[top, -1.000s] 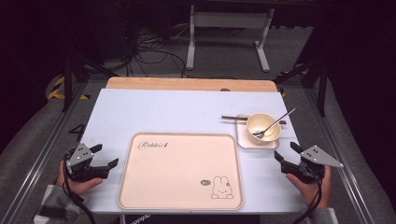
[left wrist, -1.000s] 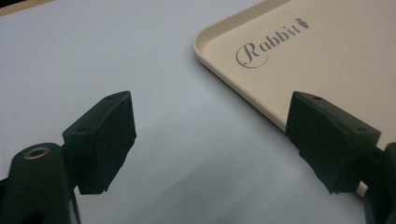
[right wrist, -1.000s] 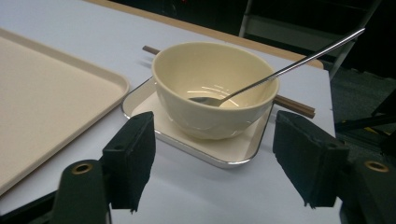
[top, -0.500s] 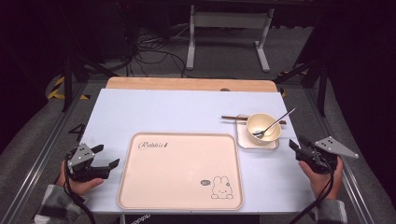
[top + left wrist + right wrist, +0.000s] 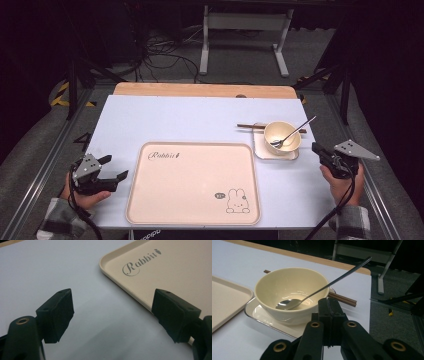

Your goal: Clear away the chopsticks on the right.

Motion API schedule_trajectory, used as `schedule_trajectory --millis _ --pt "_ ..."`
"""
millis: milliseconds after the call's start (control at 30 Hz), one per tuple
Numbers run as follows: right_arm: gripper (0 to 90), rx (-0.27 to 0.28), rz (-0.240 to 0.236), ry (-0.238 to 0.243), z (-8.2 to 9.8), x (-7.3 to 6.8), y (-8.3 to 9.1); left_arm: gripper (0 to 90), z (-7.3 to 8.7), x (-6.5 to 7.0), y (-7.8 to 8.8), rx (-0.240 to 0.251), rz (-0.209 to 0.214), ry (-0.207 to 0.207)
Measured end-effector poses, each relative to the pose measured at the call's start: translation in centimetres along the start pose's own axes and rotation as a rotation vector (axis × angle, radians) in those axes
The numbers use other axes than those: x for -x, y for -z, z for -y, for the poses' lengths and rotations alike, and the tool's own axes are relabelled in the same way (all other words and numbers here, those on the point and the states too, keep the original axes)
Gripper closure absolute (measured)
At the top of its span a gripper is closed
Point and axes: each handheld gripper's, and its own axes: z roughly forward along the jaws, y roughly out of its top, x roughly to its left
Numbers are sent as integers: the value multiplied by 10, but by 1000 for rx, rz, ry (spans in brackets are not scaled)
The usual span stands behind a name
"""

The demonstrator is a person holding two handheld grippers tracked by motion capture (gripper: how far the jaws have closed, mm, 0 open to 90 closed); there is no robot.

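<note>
A cream bowl [image 5: 282, 137] [image 5: 289, 293] sits on a small square plate [image 5: 265, 151] [image 5: 259, 312] at the table's right, with a metal spoon [image 5: 295, 132] [image 5: 324, 287] leaning in it. Brown chopsticks [image 5: 246, 126] [image 5: 343, 299] lie behind the plate. My right gripper [image 5: 316, 148] [image 5: 329, 302] is just right of the plate; its jaws have just been closing and now stand shut with nothing between them. My left gripper [image 5: 114, 167] [image 5: 112, 315] rests open at the table's left, beside the corner of a beige tray [image 5: 195, 185] [image 5: 155, 272] printed with "Rabbit" and a bunny.
The white table top [image 5: 190, 117] has a wooden strip [image 5: 200, 90] along its far edge. Beyond it stand a metal frame's legs [image 5: 245, 40] and cables [image 5: 160, 55] on the floor. Dark rails run along both table sides.
My right gripper has shifted right and slightly away from the person, and its jaws have gone from spread to shut. The left gripper has stayed where it was.
</note>
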Motion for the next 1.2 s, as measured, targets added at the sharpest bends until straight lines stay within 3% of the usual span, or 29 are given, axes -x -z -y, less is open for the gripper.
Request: schedule_trajectory --millis 867,1200 --pt "900 -110 6 -31 0 9 -50 197 0 1 -3 -6 15 -9" --pt "900 -142 11 -45 -20 16 -61 199 0 1 -3 -9 21 -11"
